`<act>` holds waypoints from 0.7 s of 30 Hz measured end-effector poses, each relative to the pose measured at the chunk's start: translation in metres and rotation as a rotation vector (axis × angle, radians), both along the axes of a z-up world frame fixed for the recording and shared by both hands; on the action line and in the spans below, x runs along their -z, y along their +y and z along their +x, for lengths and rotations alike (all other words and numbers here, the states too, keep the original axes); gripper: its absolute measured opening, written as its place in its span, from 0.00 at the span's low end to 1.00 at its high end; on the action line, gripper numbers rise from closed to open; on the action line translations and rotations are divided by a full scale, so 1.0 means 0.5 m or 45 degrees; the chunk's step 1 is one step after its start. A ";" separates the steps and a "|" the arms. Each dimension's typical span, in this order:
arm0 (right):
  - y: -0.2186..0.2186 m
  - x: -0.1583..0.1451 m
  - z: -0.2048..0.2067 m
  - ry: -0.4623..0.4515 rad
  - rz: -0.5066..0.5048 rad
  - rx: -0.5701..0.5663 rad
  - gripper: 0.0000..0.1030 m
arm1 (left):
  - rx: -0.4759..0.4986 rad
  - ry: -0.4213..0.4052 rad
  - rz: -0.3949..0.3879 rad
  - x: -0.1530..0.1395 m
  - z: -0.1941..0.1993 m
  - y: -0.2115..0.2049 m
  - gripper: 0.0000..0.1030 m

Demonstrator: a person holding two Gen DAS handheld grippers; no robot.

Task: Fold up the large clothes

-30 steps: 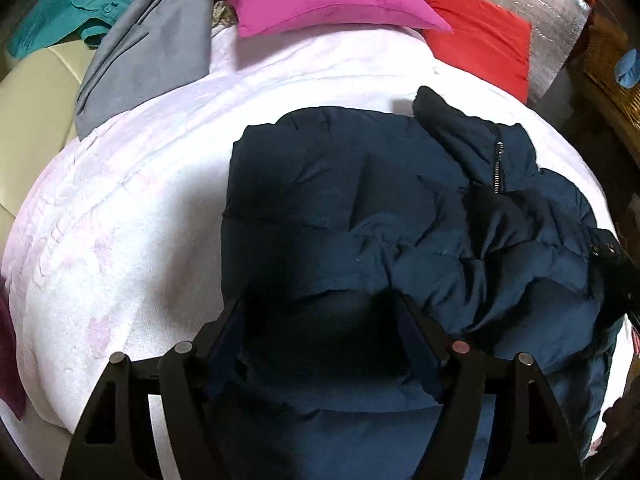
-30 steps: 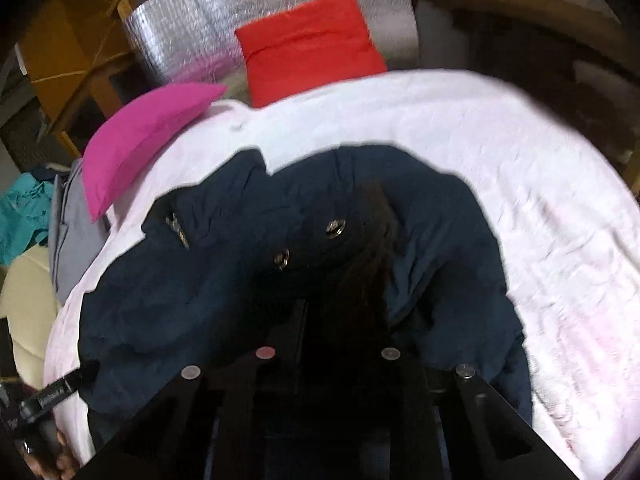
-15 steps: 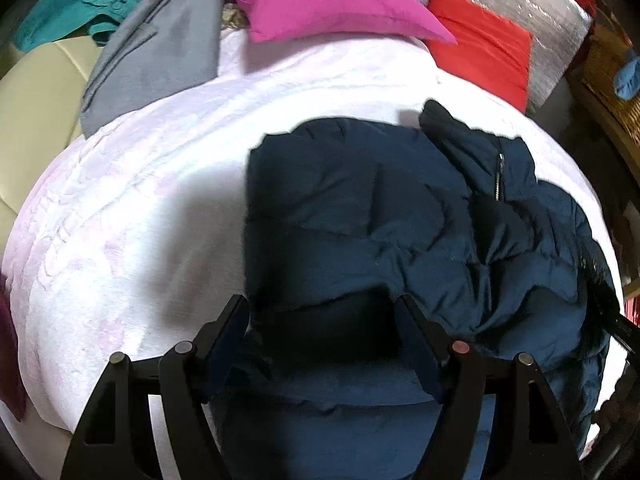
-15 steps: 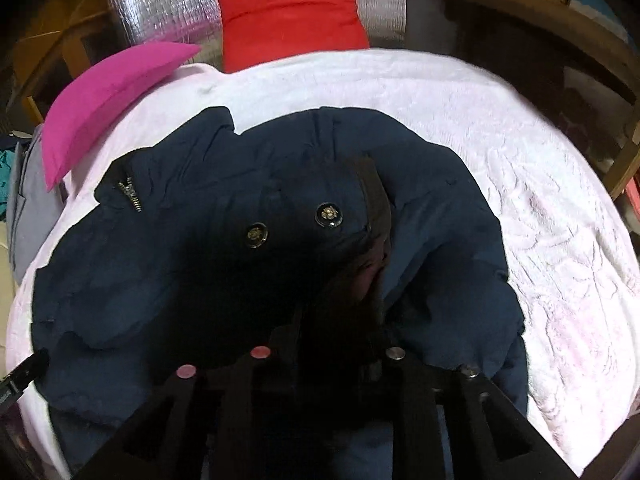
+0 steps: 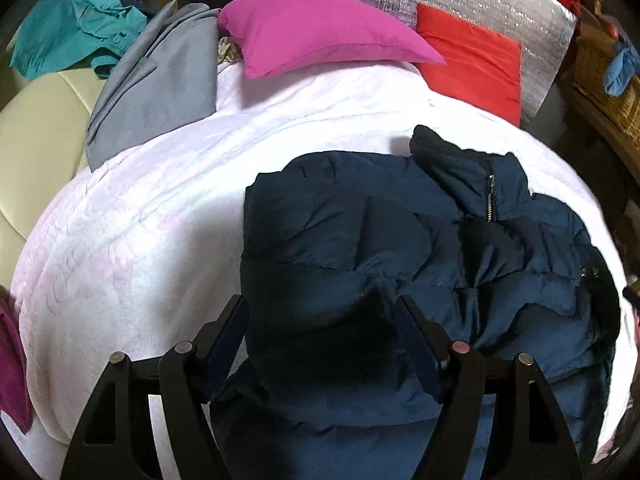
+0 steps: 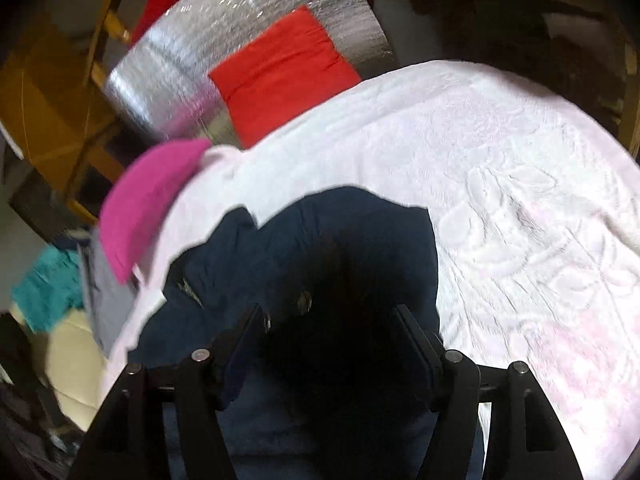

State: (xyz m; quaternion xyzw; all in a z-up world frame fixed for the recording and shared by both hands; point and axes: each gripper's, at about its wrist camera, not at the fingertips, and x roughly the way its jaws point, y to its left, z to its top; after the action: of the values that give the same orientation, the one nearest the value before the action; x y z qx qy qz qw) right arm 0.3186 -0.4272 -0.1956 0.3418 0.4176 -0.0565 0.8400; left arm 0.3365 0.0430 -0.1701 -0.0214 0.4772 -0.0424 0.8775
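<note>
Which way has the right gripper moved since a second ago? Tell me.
Yes. The right gripper has swung rightward, jaws opening: the red cushion and pink pillow slid left in its view.

Black claw, silver and red screws

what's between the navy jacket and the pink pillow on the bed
Only bare white blanket lies between the navy jacket and the pink pillow, clearest in the left wrist view.

Magenta pillow, red cushion, perhaps a teal shirt.
</note>
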 end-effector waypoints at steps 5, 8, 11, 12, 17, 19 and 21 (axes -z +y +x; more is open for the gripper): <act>-0.035 0.051 0.038 0.034 0.147 -0.048 0.67 | -0.038 0.056 0.043 0.024 0.028 -0.007 0.73; -0.043 0.075 0.068 0.066 0.147 -0.065 0.67 | -0.045 0.063 0.063 0.029 0.032 -0.014 0.73; -0.047 0.099 0.096 0.096 0.173 -0.076 0.62 | -0.046 0.061 0.089 0.033 0.041 -0.027 0.73; -0.045 0.106 0.101 0.092 0.185 -0.089 0.56 | -0.048 0.059 0.093 0.033 0.043 -0.030 0.73; -0.021 0.103 0.135 0.078 0.245 -0.177 0.20 | -0.059 0.015 0.071 0.017 0.044 -0.030 0.73; -0.007 0.084 0.147 0.048 0.174 -0.193 0.12 | -0.059 -0.008 0.077 0.011 0.043 -0.031 0.73; 0.006 0.057 0.146 -0.018 0.099 -0.198 0.12 | -0.050 -0.009 0.102 0.015 0.046 -0.036 0.73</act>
State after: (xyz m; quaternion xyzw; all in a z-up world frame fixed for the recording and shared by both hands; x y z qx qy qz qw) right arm 0.3915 -0.4244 -0.2243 0.3411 0.4387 0.0278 0.8309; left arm 0.3595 0.0249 -0.1774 0.0046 0.4747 -0.0063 0.8801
